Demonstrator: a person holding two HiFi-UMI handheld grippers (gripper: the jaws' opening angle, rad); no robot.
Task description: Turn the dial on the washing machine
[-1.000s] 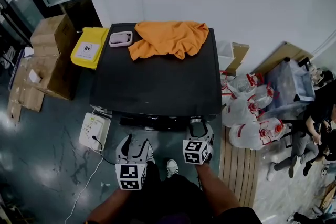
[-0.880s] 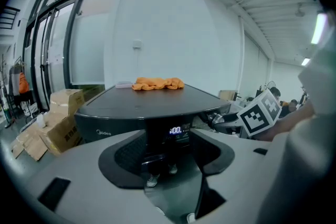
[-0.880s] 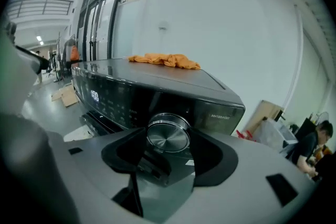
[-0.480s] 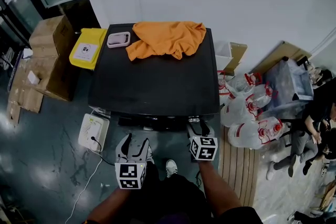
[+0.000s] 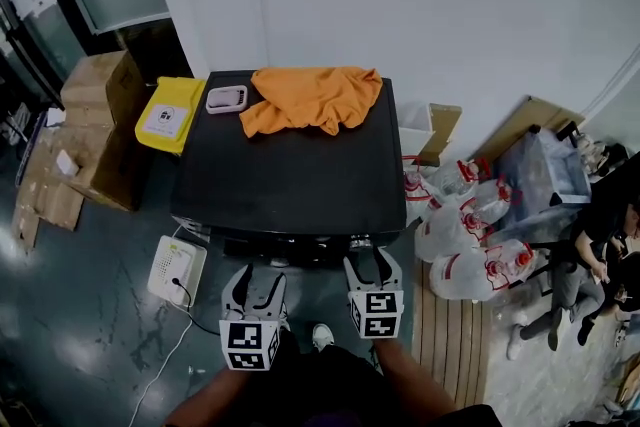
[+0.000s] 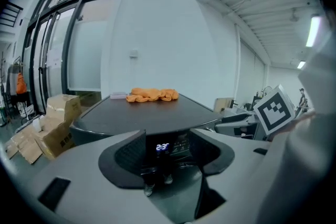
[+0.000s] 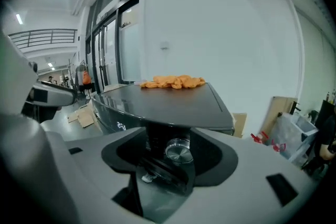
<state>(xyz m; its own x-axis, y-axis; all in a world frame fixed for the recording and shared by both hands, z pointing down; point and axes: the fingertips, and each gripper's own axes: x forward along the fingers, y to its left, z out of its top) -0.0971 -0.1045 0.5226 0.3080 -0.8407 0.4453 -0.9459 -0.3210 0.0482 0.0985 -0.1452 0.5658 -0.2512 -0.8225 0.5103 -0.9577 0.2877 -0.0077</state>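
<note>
Right gripper view: my right gripper [image 7: 169, 145] has its jaws wide apart and empty. They frame the silver dial [image 7: 179, 153] at the washer's [image 7: 168, 102] near right front, lined up to close on it. My left gripper [image 6: 167, 152] waits alongside, jaws apart, holding nothing.

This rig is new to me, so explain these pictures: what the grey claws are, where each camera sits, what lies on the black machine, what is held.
A person faces a black washing machine, a two-jaw gripper in each hand. The head view looks down from their head; the other two come from cameras riding on the left gripper and right gripper. On the machine's top lie an orange cloth and a small pale case. Both grippers are open and hold nothing; the right one's jaws frame the silver dial.
</note>
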